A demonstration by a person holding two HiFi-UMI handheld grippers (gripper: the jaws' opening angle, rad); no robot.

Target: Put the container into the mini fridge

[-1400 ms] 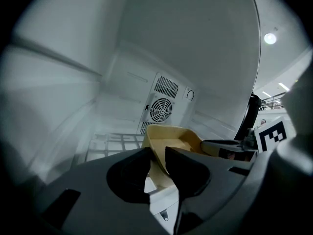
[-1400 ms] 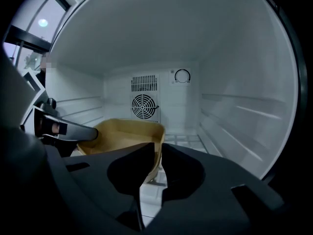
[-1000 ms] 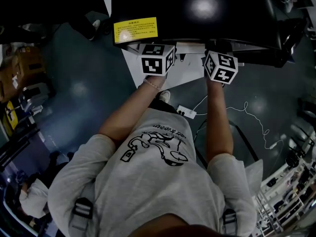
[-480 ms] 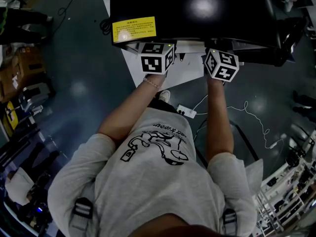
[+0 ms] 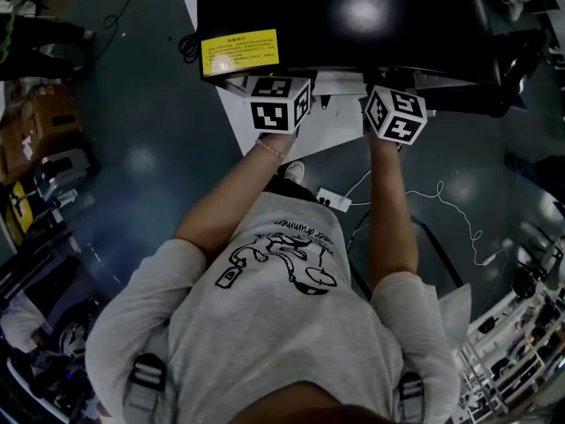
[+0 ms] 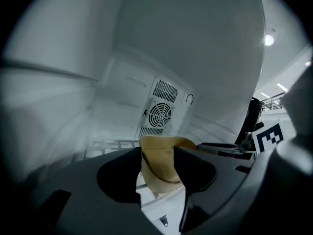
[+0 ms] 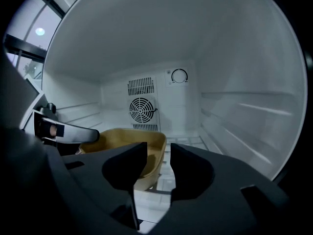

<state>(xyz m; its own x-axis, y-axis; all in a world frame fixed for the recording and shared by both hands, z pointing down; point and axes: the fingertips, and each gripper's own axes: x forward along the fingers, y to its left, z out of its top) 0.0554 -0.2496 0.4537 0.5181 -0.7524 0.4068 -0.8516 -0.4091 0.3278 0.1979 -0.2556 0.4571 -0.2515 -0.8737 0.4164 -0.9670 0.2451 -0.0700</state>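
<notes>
- While both grippers reach into the mini fridge (image 5: pixel 353 25), the container (image 7: pixel 122 141) sits on the wire shelf (image 7: pixel 188 142), just in front of the rear fan grille (image 7: pixel 142 109). Placement appears complete.
- Left gripper (image 6: pixel 157 154): the jaws have just been opening and stand apart. The container's left wall lies between them, unpinched.
- Right gripper (image 7: pixel 158 150): the jaws have likewise just been opening. The container's near right corner lies in the gap, not pressed.
- Handling, as judged: a tan, thin-walled open tray with no contents visible, probably light and slightly flexible. Take hold at the rim on opposite sides, since a one-sided grip may tip it.
</notes>
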